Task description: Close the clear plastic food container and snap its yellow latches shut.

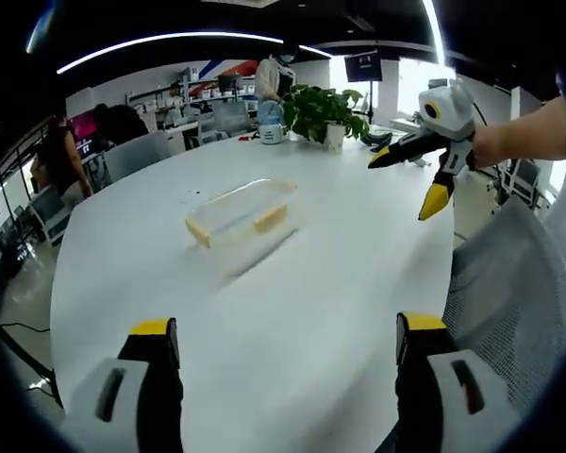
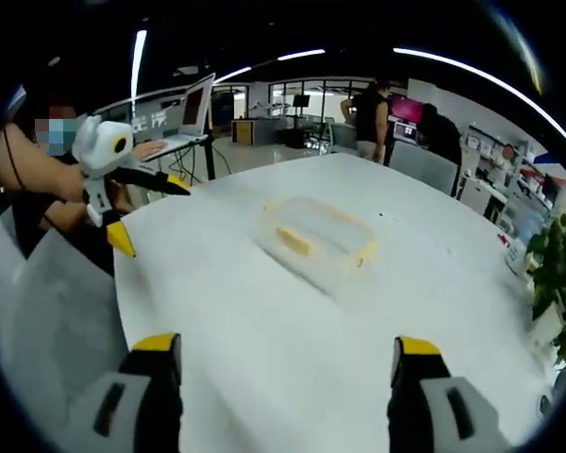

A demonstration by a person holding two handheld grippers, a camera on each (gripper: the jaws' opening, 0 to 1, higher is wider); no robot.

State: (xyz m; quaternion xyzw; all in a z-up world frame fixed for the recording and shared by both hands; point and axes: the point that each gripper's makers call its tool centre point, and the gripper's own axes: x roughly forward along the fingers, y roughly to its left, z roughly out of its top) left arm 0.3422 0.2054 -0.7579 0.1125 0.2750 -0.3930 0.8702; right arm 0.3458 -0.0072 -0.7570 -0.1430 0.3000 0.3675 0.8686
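A clear plastic food container with yellow latches sits on the white round table, its lid resting on top. The same container lies mid-table in the right gripper view, a yellow latch on its near side. My left gripper is open, its yellow-tipped jaws wide apart well short of the container. My right gripper is open too, also short of it. The right gripper hangs open above the table's right edge; the left gripper shows open at the left.
A potted plant and a small blue-white object stand at the table's far edge. A mesh chair stands at the right. People and desks are in the office beyond. A laptop sits on a stand.
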